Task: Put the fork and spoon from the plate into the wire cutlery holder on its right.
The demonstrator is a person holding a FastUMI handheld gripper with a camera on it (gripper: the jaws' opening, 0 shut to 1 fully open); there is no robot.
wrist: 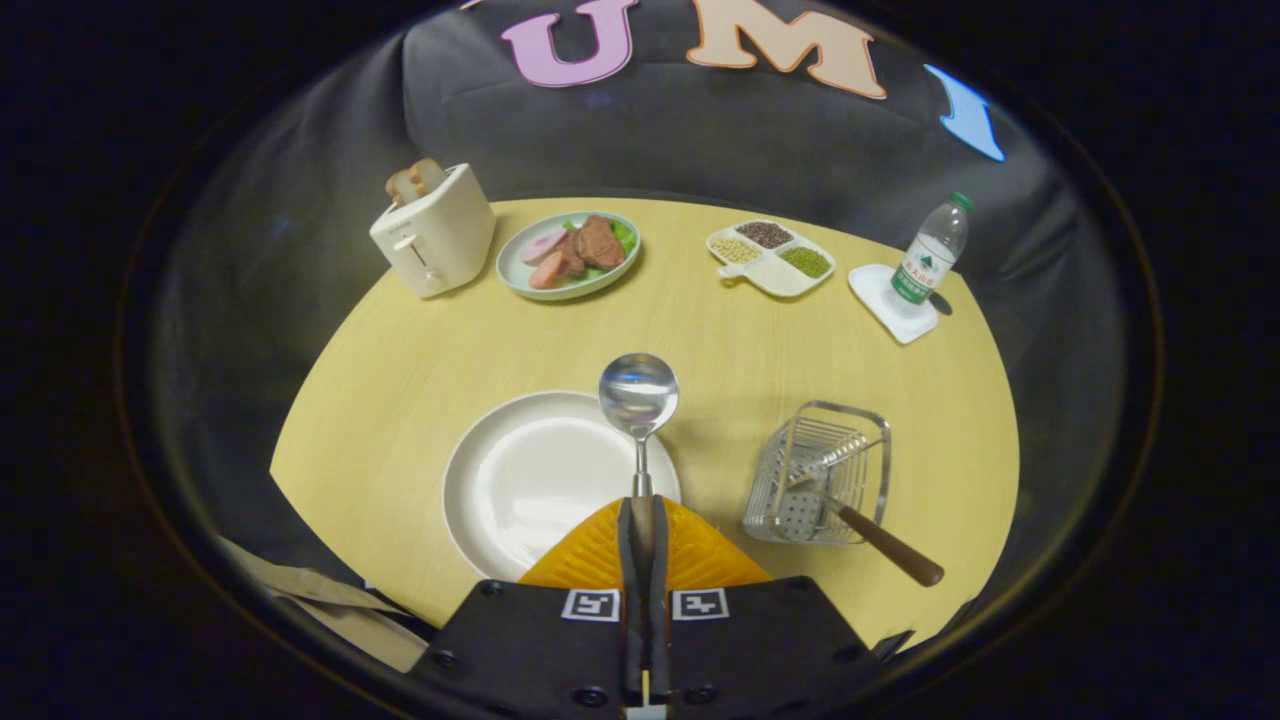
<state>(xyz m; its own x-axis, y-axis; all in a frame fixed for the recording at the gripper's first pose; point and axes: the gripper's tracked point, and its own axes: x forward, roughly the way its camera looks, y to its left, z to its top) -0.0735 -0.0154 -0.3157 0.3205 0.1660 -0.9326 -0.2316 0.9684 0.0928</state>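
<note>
My gripper [641,520] is shut on the handle of a metal spoon [638,395]. The spoon sticks out ahead of the fingers, its shiny bowl held in the air above the far right rim of the white plate [520,480]. The plate lies bare just ahead and left of the fingers. To its right stands the wire cutlery holder [822,470]. A fork [860,520] with a brown wooden handle lies in the holder, tines inside and handle sticking out over the near right edge.
On the round yellow table's [400,400] far side are a cream toaster [432,230] with bread, a plate of meat and greens [570,253], a divided dish of beans [770,258] and a water bottle [930,255] on a white coaster. A brown paper bag [320,600] lies near left.
</note>
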